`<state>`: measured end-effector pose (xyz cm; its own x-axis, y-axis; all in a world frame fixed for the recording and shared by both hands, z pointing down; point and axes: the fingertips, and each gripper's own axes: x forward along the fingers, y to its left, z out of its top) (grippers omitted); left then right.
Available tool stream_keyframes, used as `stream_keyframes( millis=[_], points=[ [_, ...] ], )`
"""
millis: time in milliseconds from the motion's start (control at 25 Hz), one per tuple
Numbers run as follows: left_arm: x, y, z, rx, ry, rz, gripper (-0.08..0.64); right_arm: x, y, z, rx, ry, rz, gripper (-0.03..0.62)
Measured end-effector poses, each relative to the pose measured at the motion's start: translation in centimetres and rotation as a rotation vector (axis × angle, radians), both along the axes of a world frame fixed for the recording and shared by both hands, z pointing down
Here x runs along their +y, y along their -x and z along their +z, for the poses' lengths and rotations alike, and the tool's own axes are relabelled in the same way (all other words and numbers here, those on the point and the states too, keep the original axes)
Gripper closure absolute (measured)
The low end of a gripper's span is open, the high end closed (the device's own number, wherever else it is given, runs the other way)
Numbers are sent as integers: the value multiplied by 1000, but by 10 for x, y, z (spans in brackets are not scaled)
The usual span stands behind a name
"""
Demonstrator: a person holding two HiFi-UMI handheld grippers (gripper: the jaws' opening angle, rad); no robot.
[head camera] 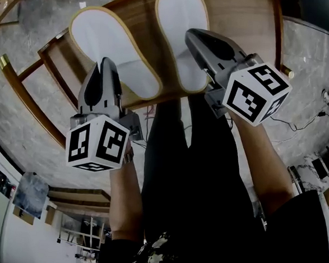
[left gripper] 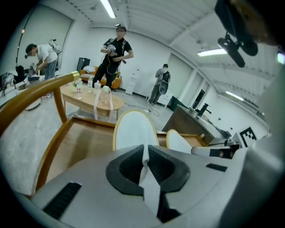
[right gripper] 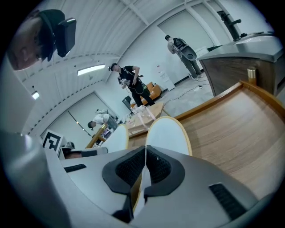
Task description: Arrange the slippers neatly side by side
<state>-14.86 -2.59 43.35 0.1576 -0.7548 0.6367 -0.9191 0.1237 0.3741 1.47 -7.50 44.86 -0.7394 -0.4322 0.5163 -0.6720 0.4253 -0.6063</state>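
The left slipper (head camera: 111, 48) and the right slipper (head camera: 180, 22), both white with a tan rim, lie sole-down on a wooden top (head camera: 239, 21). Their toes point away from the person and their heels lie toward its near edge. The long axes run nearly parallel, though the left one slants a little outward at the toe. A narrow strip of wood shows between them.

The left gripper (head camera: 107, 61) has its jaws pressed together on a thin white fold at what looks like the left slipper's heel rim. The right gripper (head camera: 191, 35) is likewise clamped on the right slipper's heel edge, where white and tan show between the pads.

The only print that can be made out is the black-and-white square markers on each gripper's cube.

A curved wooden rail (head camera: 21, 84) runs around the top, above a marbled floor (head camera: 310, 59) with a cable (head camera: 299, 129) on it. Beyond the slippers stand an oval low table (left gripper: 89, 99), a dark counter (right gripper: 249, 62) and several people (left gripper: 116, 53), all well apart from the slippers.
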Motion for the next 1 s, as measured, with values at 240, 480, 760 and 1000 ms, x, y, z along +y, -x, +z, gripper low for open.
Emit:
stream_keyframes(
  millis=[240,480,760,1000],
  points=[
    [-13,-28,14,-3,15,60,543,-6,7,-8,-14,-41,16,588],
    [-11,-34,32,33,47,43,541,-2,10,11,19,-28,26,588],
    [-5,-40,41,19,62,41,541,5,17,15,8,-28,-2,588],
    [-6,-37,47,-4,69,41,541,4,14,18,27,-33,11,588]
  ],
)
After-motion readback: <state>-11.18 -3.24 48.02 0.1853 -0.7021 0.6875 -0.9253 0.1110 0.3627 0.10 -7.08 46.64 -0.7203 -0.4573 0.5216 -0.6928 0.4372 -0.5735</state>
